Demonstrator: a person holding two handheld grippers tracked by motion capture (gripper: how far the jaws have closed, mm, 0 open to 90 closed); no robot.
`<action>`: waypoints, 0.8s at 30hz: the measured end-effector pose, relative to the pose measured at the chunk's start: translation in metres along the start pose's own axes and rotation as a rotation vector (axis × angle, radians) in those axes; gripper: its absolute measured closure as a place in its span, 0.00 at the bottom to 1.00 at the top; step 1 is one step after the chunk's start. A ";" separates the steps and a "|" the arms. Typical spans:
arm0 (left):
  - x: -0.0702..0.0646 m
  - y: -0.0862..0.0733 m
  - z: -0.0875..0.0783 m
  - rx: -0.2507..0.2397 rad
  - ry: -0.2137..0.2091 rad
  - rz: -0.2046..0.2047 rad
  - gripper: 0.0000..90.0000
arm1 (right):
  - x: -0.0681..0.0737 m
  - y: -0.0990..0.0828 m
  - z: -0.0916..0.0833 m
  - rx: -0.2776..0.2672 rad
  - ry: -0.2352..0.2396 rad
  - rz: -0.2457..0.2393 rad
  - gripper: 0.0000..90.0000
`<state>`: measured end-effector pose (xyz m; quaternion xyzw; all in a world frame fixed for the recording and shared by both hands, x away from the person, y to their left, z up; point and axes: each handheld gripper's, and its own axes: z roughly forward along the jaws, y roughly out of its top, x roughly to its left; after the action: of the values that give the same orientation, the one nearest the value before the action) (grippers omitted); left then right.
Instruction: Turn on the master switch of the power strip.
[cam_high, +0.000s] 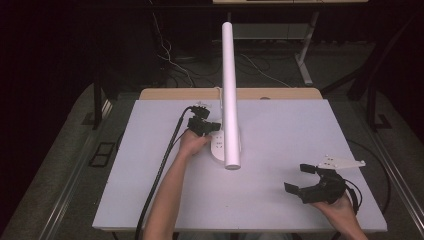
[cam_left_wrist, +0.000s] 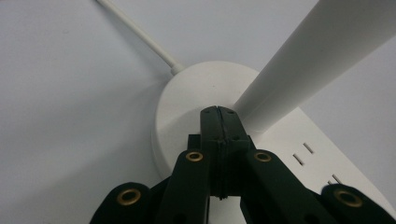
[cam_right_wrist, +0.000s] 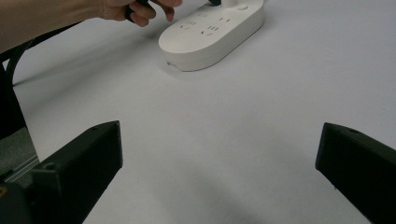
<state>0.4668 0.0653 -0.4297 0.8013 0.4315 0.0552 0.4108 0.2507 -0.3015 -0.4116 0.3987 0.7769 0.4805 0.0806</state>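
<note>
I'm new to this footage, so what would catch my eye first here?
A tall white lamp post rises from a white power-strip base at mid-table. The left gripper, shut, presses on that base beside the post. The right gripper hangs open near the table's right front corner.

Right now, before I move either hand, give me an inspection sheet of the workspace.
Surface: white table top, bare apart from the items below.
Job's things: white power strip base with sockets; tall white tube rising from it.
Clutter: nothing seen.
Grippers: left gripper jaws closed together, tips at the foot of the tube; right gripper jaws wide apart, holding nothing.
Cables: white cord leaving the base; black gripper cable.
Surroundings: dark floor, loose wires behind the table.
</note>
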 end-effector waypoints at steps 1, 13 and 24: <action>0.000 0.001 0.000 0.002 0.001 0.003 1.00 | 0.000 0.000 0.000 -0.001 -0.001 0.001 0.00; 0.001 0.004 -0.004 0.000 0.005 0.033 1.00 | -0.003 -0.001 0.000 -0.003 -0.005 0.013 0.00; 0.012 0.008 -0.025 -0.004 0.015 0.047 1.00 | -0.005 -0.001 0.000 0.000 -0.009 0.017 0.00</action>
<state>0.4683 0.0874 -0.4110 0.8099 0.4155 0.0719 0.4078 0.2532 -0.3056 -0.4139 0.4074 0.7732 0.4793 0.0800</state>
